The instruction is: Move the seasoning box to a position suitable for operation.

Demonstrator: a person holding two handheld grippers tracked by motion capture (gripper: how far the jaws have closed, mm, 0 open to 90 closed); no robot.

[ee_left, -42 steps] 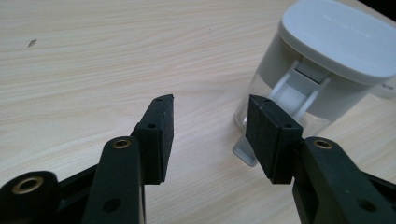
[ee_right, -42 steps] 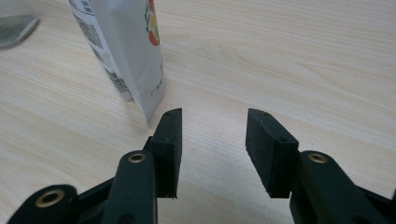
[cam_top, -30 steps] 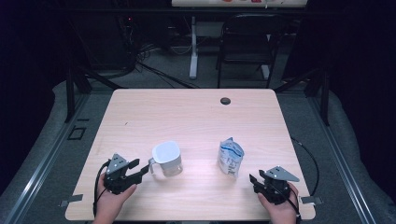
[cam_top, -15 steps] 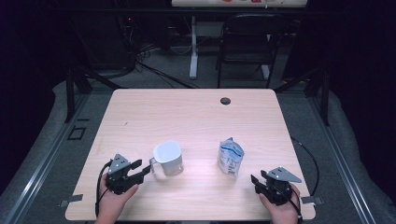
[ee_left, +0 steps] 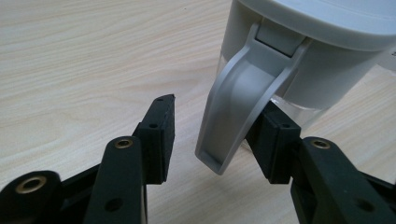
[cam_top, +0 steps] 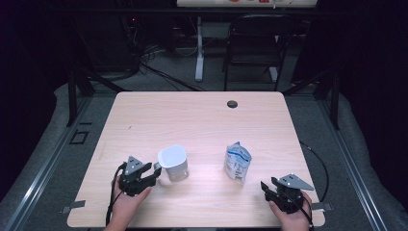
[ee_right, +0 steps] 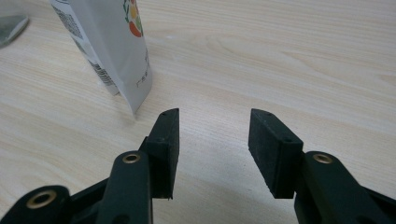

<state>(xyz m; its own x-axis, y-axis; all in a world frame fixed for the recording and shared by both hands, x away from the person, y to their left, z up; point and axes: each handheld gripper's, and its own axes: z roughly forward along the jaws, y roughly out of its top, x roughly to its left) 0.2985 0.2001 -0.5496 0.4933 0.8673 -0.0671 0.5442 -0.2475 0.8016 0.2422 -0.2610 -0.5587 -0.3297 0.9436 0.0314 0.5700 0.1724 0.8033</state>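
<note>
**Item: lidded pitcher, handle grip pending**

Pitcher (cam_top: 173, 162) stands upright, near your table (cam_top: 202, 120) edge. Rigid plastic, likely light, smooth-sided; take it by the handle (ee_left: 238, 102). Your left gripper (ee_left: 212, 135) has been closing, handle between the jaws, one pad touching, not yet clamped. Right gripper (ee_right: 212, 149) stands wide, empty, beside the soft pouch (ee_right: 109, 42).
</note>
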